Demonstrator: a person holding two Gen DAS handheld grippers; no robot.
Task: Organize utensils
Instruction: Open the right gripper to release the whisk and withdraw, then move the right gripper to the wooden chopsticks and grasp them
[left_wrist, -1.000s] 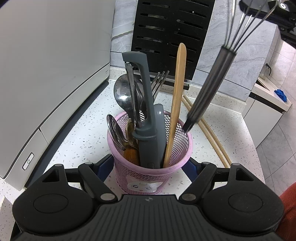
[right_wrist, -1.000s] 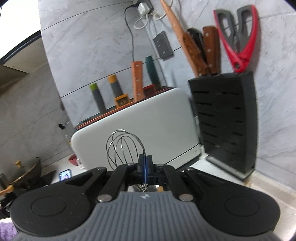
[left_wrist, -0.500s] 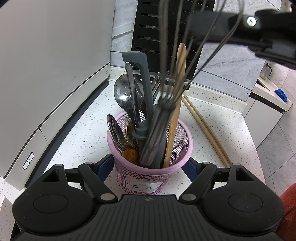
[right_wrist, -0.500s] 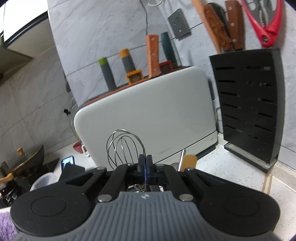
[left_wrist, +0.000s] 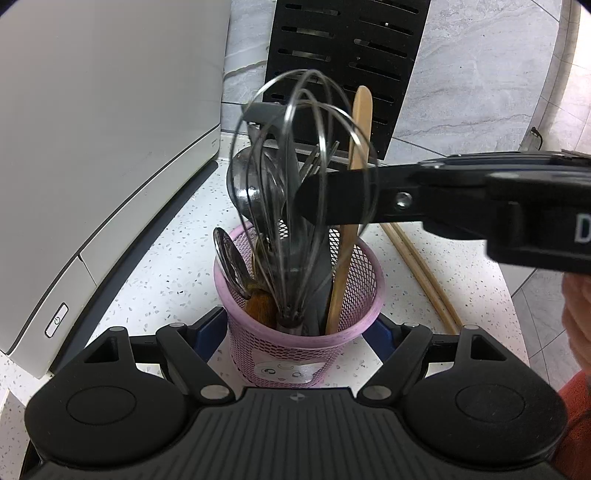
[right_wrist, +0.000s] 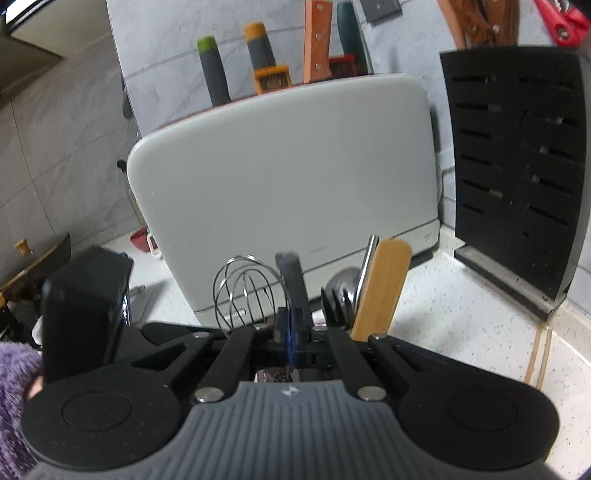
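A pink mesh utensil holder (left_wrist: 295, 347) stands on the speckled counter between the blue pads of my left gripper (left_wrist: 297, 330), which grips its sides. It holds spoons, a fork, a grey peeler, a wooden spatula (left_wrist: 349, 206) and a wire whisk (left_wrist: 295, 177) standing handle down. My right gripper (right_wrist: 291, 332) is shut, its pads pinched on the whisk wires (right_wrist: 243, 291) above the holder. It also shows in the left wrist view (left_wrist: 424, 199), reaching in from the right.
A white appliance (left_wrist: 92, 147) stands at the left and a black knife block (left_wrist: 347, 62) behind the holder. Wooden chopsticks (left_wrist: 421, 273) lie on the counter to the right. The counter edge drops off at the right.
My right gripper has lowered the whisk, handle first, from above right into the pink holder. The left gripper and the holder stayed still.
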